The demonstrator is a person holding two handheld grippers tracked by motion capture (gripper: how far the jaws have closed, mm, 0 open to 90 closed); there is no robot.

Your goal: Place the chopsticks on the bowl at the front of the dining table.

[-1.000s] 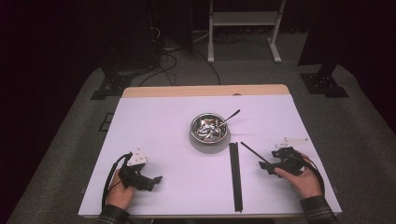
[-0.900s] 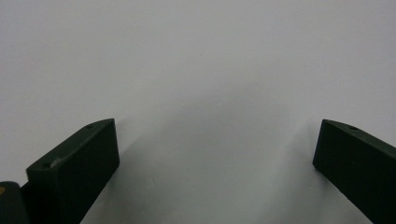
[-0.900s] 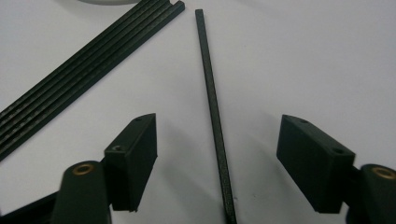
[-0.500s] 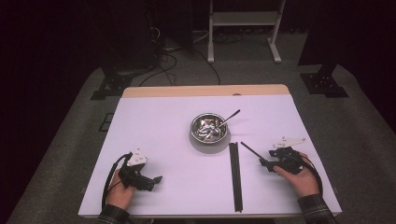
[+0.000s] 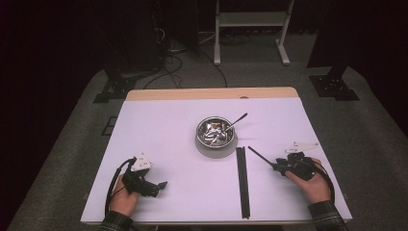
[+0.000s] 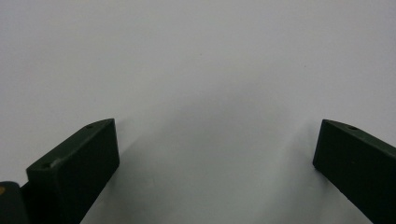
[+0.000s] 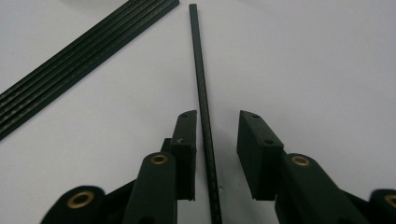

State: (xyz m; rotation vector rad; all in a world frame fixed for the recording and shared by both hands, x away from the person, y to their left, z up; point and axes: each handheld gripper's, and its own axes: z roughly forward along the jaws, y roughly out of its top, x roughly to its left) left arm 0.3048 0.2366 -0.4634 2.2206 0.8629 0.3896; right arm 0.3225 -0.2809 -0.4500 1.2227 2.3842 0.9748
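High view: the white tabletop (image 5: 168,130) carries a round steel bowl (image 5: 216,135) of cutlery at its middle and a bundle of black flat strips (image 5: 243,180) running toward the near edge. Since a second ago the right gripper (image 5: 275,166), near the right edge, has shifted slightly inward along a single thin black stick (image 7: 201,93); its jaws straddle it, parted, not yet clamped. A grasp looks imminent. The left gripper (image 5: 161,185) stays spread wide, empty, by the near-left corner.
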